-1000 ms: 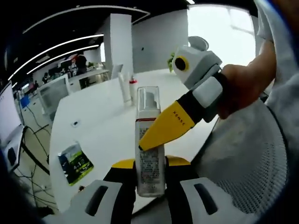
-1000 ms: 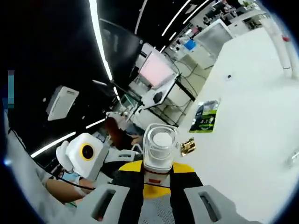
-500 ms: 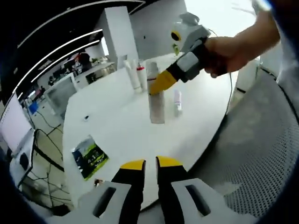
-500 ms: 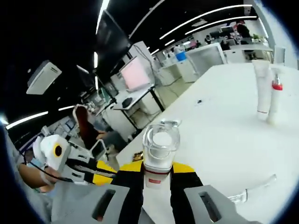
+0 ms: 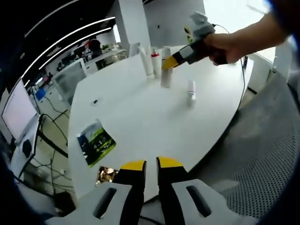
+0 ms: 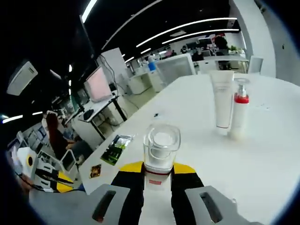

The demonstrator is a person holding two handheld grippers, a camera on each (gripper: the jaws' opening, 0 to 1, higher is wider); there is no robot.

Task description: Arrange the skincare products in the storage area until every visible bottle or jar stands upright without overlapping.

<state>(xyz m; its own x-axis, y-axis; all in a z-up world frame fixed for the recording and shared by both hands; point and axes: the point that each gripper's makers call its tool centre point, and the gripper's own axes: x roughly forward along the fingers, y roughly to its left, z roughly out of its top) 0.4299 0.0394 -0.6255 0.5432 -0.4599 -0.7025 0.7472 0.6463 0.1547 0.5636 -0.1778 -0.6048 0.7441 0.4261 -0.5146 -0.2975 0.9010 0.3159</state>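
While your right gripper (image 6: 158, 174) grips the pump bottle (image 6: 161, 151) near the white tube (image 6: 222, 97), your left gripper (image 5: 150, 165) is closed, holding nothing.

A: Light sources?

B: Ceiling strip lights (image 6: 187, 28), curved by the lens, and a window (image 5: 234, 11) blown out to white in the left gripper view.

A: Exposure?

B: The worktop (image 5: 140, 117) reads bright white with mild glare; the ceiling falls near black. Shadows are soft and faint.

A: Sharpness?

B: Centre acceptable. Strong fisheye bending at the edges, where detail smears. The cap (image 6: 161, 140) close to the lens is slightly soft.
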